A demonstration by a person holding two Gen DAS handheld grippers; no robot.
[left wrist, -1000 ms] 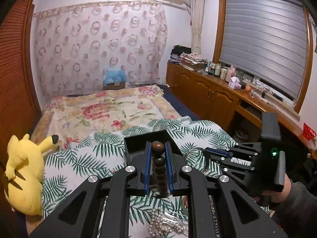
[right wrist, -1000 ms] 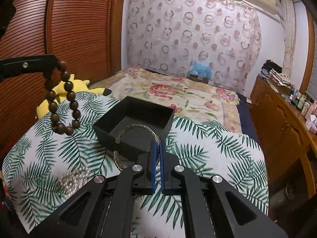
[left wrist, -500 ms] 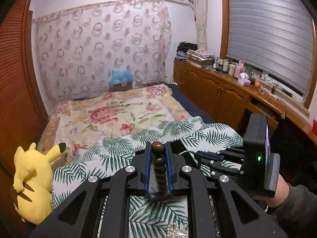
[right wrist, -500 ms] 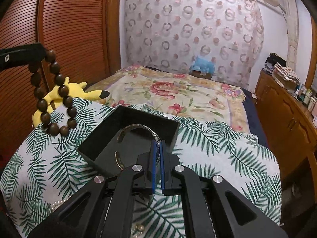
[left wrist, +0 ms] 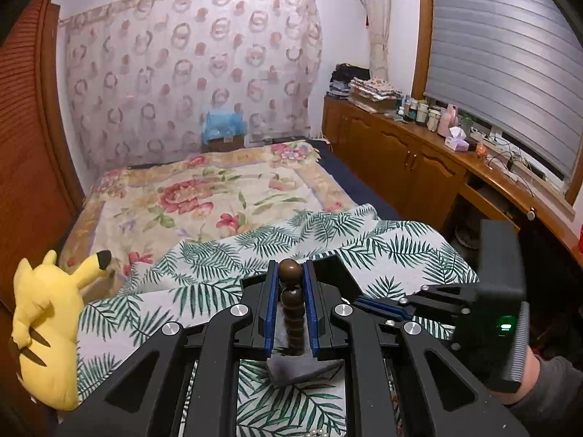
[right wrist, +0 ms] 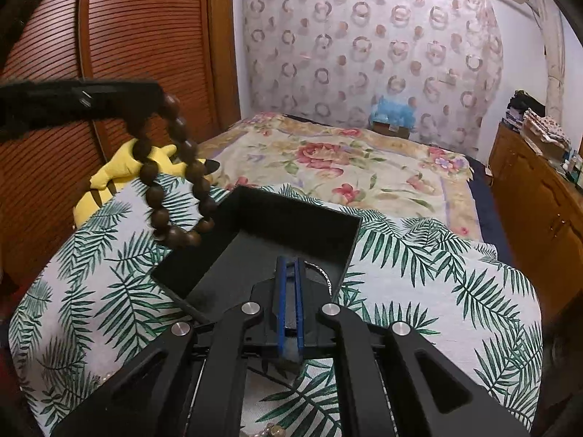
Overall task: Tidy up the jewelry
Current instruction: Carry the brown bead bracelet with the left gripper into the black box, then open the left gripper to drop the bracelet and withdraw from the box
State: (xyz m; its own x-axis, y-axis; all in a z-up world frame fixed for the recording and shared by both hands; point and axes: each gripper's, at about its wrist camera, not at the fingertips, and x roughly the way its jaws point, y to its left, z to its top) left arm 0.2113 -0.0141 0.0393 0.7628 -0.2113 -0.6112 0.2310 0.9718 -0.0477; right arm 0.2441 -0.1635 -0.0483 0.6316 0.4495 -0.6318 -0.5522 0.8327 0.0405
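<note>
My left gripper is shut on a brown wooden bead bracelet. In the right wrist view the bracelet hangs from that gripper above the near left corner of a black open box. My right gripper is shut on the near wall of the box, which is tilted up off the palm-leaf cloth. A thin metal bangle shows beside the right fingers. In the left wrist view the box is mostly hidden behind my fingers.
A yellow plush toy lies at the bed's left edge. Pearl beads lie on the cloth near me. A floral blanket covers the far bed. Wooden cabinets stand to the right, a slatted wardrobe to the left.
The left gripper has carried the bead bracelet right, up to the box's corner. The right gripper has tilted and lifted the box nearer to me.
</note>
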